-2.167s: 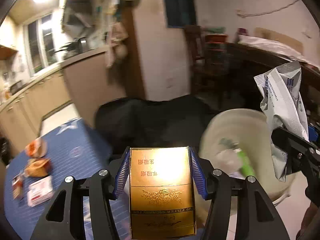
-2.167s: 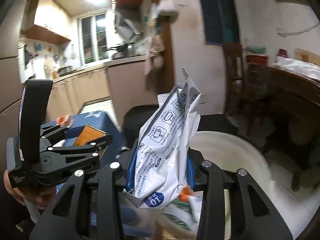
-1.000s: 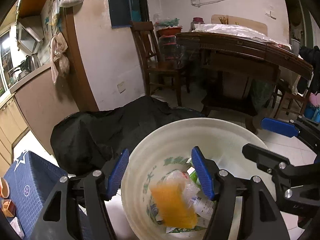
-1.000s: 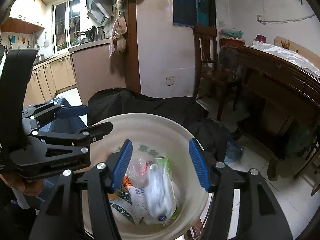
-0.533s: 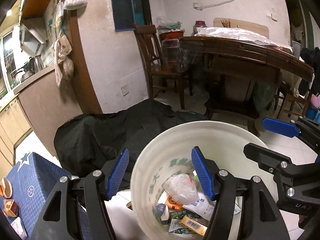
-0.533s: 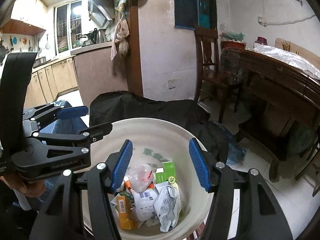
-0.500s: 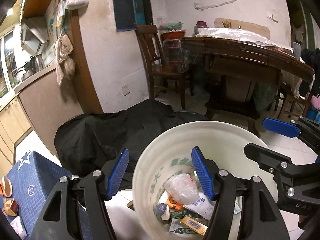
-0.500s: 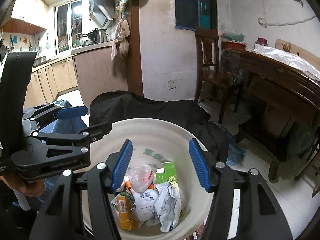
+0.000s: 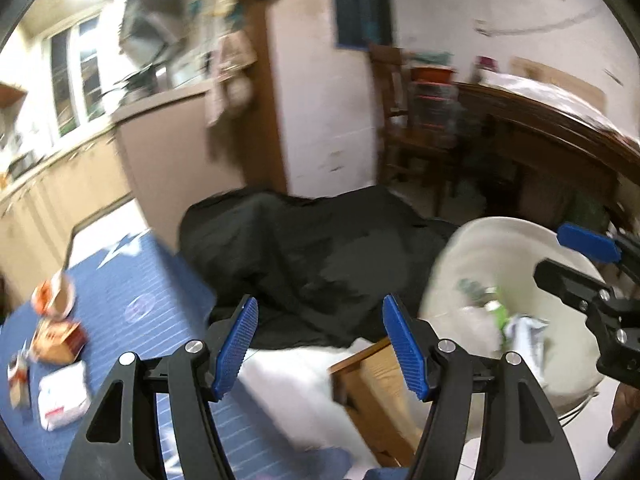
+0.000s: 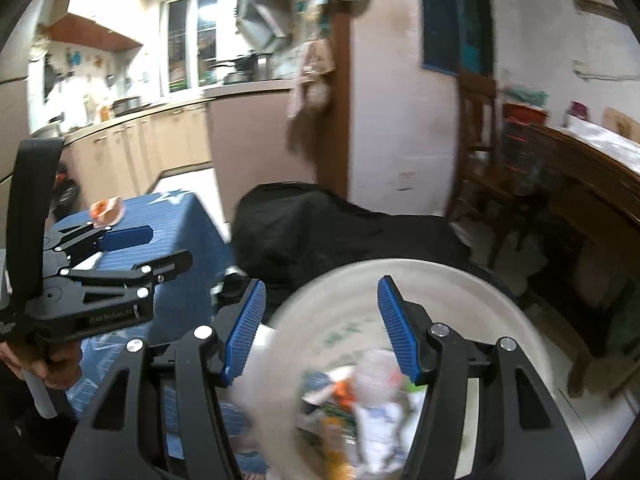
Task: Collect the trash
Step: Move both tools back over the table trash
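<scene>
A cream plastic bin (image 10: 460, 292) with several wrappers and packets (image 10: 376, 404) inside stands on the floor; it also shows at the right of the left wrist view (image 9: 480, 264). My left gripper (image 9: 320, 344) is open and empty, left of the bin, over the edge of a blue-clothed table (image 9: 132, 292). On that table lie a white packet (image 9: 64, 396), an orange box (image 9: 56, 340) and other scraps (image 9: 54, 292). My right gripper (image 10: 320, 332) is open and empty, above the bin's near left rim.
A black cover (image 9: 304, 248) is heaped behind the bin. A wooden stool or box (image 9: 380, 384) stands between table and bin. A dark wooden table (image 10: 568, 184) and a chair (image 10: 476, 136) stand at the right. Kitchen counters (image 10: 160, 140) run along the left wall.
Both grippers have swung left, away from over the bin; the blue table with its scraps has come into the left wrist view. Both views are motion-blurred. Both stay open and empty.
</scene>
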`<state>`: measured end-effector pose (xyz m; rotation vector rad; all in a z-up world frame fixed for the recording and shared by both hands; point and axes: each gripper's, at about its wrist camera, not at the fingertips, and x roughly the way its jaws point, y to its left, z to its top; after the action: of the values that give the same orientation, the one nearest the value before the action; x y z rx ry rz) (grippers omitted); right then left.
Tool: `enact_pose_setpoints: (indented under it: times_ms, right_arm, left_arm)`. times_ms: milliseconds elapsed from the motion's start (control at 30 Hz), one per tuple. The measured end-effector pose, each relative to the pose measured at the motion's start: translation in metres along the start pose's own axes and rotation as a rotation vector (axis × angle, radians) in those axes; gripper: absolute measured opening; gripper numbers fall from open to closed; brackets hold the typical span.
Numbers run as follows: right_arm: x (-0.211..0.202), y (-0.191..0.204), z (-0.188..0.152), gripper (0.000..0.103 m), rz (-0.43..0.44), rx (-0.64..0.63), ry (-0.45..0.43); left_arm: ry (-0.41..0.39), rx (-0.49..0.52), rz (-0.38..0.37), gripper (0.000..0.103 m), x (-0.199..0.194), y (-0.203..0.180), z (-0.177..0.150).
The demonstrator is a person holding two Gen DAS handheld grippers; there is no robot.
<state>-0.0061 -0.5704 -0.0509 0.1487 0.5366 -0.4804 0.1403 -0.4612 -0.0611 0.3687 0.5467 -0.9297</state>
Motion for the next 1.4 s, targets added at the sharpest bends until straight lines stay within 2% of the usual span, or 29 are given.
enact_pose_setpoints:
  times_ms: [367, 500, 633, 800, 833, 900, 933, 967, 1000, 1067, 1133, 1333, 1400]
  right_arm:
    - [0.065, 0.139, 0.008, 0.056, 0.255, -0.163, 0.08]
    - [0.083, 0.189, 0.007, 0.056, 0.338, -0.244, 0.11]
    - [0.098, 0.229, 0.004, 0.056, 0.404, -0.324, 0.141]
    - [0.119, 0.276, 0.005, 0.057, 0.505, -0.436, 0.179]
    - [0.124, 0.284, 0.005, 0.059, 0.535, -0.459, 0.193]
    - [0.132, 0.297, 0.006, 0.077, 0.567, -0.494, 0.199]
    - [0.138, 0.304, 0.008, 0.083, 0.596, -0.518, 0.196]
    - [0.143, 0.31, 0.008, 0.093, 0.621, -0.534, 0.203]
    - [0.15, 0.315, 0.009, 0.096, 0.644, -0.557, 0.215]
    - [0.166, 0.326, 0.012, 0.097, 0.663, -0.603, 0.243]
    - [0.182, 0.334, 0.016, 0.097, 0.678, -0.636, 0.276]
    - [0.218, 0.357, 0.028, 0.097, 0.817, -0.697, 0.389]
    - [0.221, 0.363, 0.03, 0.097, 0.86, -0.724, 0.389]
  left_arm:
    - [0.073, -0.167, 0.261, 0.066, -0.033, 0.144, -0.064]
    - [0.105, -0.263, 0.351, 0.066, -0.049, 0.202, -0.091]
    - [0.128, -0.339, 0.439, 0.066, -0.068, 0.258, -0.115]
    - [0.126, -0.434, 0.526, 0.069, -0.091, 0.314, -0.13]
    - [0.125, -0.45, 0.545, 0.07, -0.096, 0.326, -0.133]
    - [0.115, -0.471, 0.572, 0.074, -0.103, 0.345, -0.135]
    - [0.111, -0.477, 0.583, 0.077, -0.106, 0.355, -0.136]
    - [0.11, -0.474, 0.59, 0.084, -0.108, 0.362, -0.137]
    - [0.109, -0.464, 0.592, 0.085, -0.108, 0.369, -0.137]
    - [0.11, -0.441, 0.584, 0.087, -0.104, 0.379, -0.136]
    - [0.136, -0.43, 0.53, 0.091, -0.093, 0.389, -0.136]
    - [0.188, -0.459, 0.499, 0.091, -0.058, 0.417, -0.139]
    - [0.205, -0.466, 0.494, 0.091, -0.05, 0.423, -0.14]
